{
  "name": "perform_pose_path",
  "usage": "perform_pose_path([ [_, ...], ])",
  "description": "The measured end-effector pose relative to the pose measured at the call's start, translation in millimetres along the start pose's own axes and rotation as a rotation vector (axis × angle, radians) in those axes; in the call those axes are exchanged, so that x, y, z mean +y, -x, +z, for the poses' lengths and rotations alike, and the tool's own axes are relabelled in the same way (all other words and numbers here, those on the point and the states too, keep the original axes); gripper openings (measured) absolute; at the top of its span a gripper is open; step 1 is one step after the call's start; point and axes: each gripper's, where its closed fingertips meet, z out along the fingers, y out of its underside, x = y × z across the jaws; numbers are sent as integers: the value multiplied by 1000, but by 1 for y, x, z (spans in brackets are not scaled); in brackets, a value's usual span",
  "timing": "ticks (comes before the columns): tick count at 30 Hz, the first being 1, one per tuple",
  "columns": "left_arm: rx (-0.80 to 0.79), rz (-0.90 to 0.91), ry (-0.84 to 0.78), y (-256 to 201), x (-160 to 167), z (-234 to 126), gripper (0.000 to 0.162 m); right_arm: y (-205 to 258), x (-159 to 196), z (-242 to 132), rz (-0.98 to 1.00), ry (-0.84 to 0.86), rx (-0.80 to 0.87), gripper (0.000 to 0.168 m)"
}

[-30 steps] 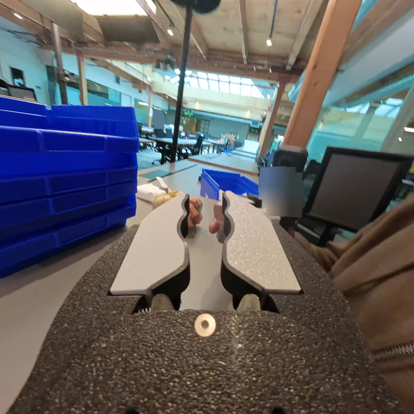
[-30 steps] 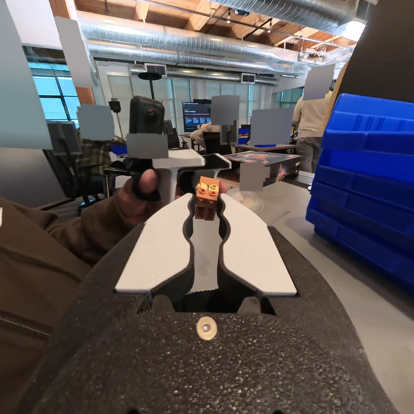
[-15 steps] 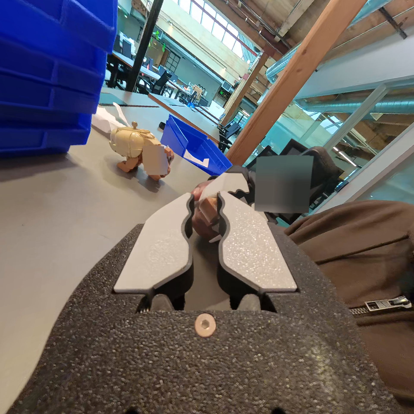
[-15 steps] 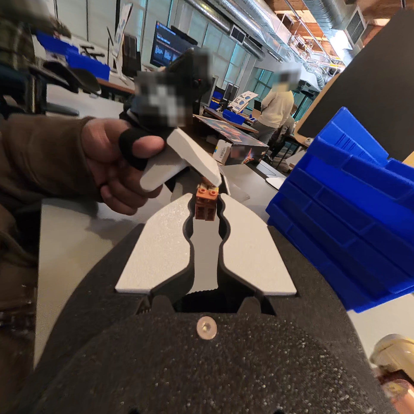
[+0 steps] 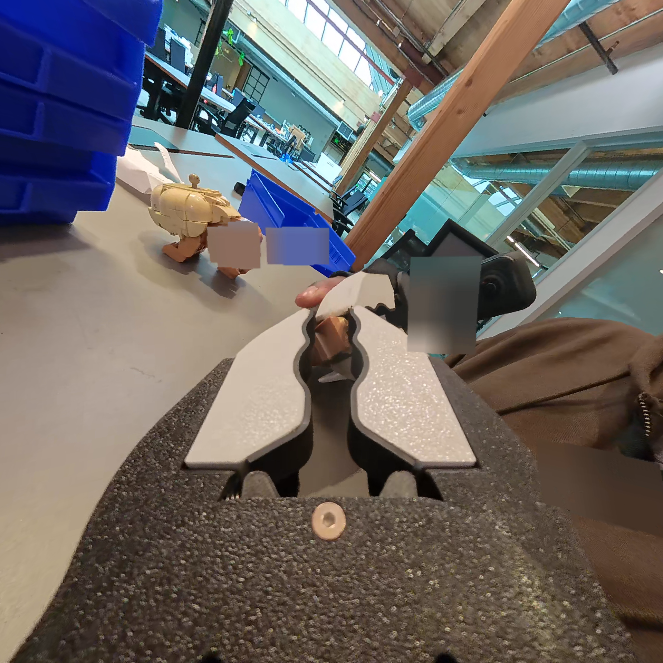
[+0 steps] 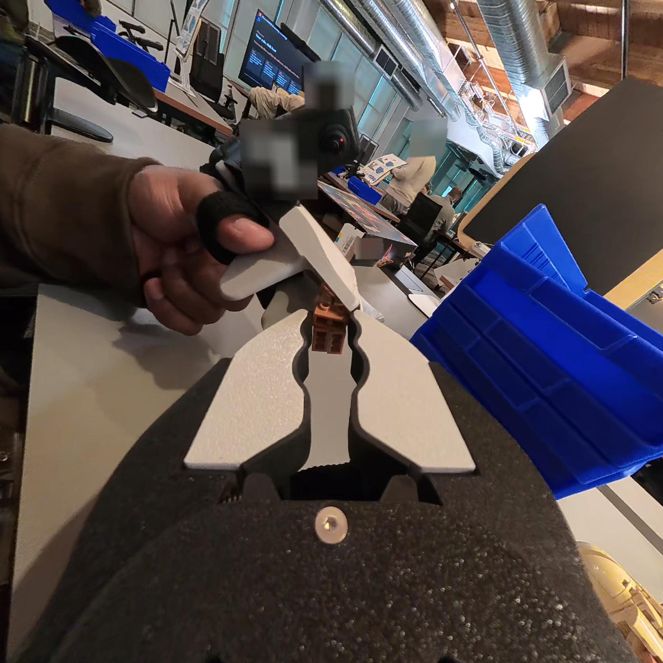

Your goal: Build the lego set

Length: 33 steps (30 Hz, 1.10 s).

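Observation:
My right gripper (image 6: 330,315) is shut on a small brown lego piece (image 6: 328,335) and holds it above the grey table (image 6: 89,376). My left gripper (image 5: 332,315), held in a hand (image 6: 172,251), meets it tip to tip. The same brown piece (image 5: 328,341) sits between the left jaws, which stand close on both sides of it. I cannot tell whether they press on it. The right gripper's white finger (image 5: 353,294) lies across the top of the piece. A partly built tan and brown lego animal (image 5: 186,211) stands on the table beyond, and it also shows in the right wrist view (image 6: 617,592).
A stack of blue bins (image 5: 53,107) stands at the table's left, and it also shows in the right wrist view (image 6: 556,358). A single blue bin (image 5: 272,208) and white paper (image 5: 143,172) lie behind the animal. A brown sleeve (image 5: 538,376) fills the right. A printed box (image 6: 376,222) sits farther back. Only a small space, under 4 cm, lies between the two pairs of fingers.
The two grippers have come together. The left view has tilted down toward the table. The left jaws have narrowed and now stand around the brown piece that the right gripper holds.

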Motion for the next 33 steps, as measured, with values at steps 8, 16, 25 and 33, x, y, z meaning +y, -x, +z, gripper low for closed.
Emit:
perform_pose_path([
  [8,20,-57,-62,1,-8,-4,16,-2,4,2,2,22,16,23],
  [16,6,-42,-69,1,-8,-3,17,-5,10,2,83,47,7,17],
  [25,-17,142,-122,-11,-18,-6,33,-9,-4,-9,499,-89,-167,16],
  [33,-24,271,-66,-18,-7,-1,19,-6,-10,-13,622,-139,-257,16],
])
